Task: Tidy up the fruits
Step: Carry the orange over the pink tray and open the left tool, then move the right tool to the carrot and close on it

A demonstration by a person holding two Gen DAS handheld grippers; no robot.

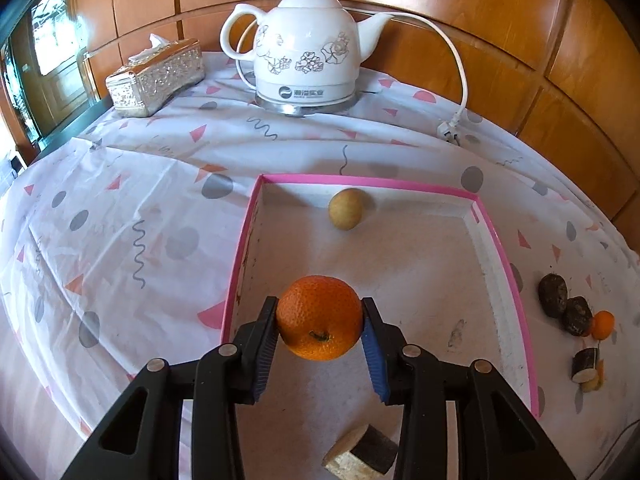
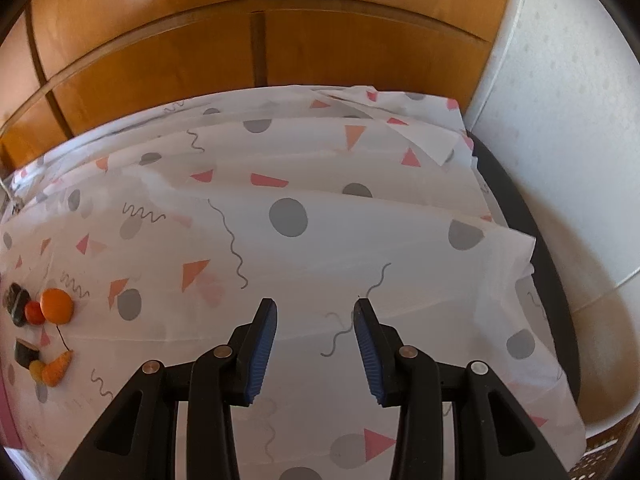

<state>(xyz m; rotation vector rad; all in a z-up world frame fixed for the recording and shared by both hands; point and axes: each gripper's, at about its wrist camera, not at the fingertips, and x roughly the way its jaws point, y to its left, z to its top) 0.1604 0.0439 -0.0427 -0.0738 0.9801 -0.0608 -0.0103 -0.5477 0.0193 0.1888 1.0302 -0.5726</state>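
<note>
My left gripper point(image 1: 320, 312) is shut on an orange point(image 1: 319, 318) and holds it above the near part of a pink-rimmed white box point(image 1: 496, 240). A small yellow-brown fruit point(image 1: 345, 208) lies at the far end of the box. A cut dark-skinned piece point(image 1: 362, 454) lies in the box's near end. More fruit lies on the cloth right of the box: dark pieces point(image 1: 564, 306) and a small orange fruit point(image 1: 603, 324). The right wrist view shows that group at its far left, with an orange fruit point(image 2: 57, 306). My right gripper point(image 2: 316, 308) is open and empty over the cloth.
A white kettle point(image 1: 306, 46) with cord and plug point(image 1: 450, 130) stands at the back. A silver tissue box point(image 1: 156, 78) stands at the back left. Wooden panels point(image 2: 256, 40) back the table. The table's right edge point(image 2: 536, 248) drops off beside a white wall.
</note>
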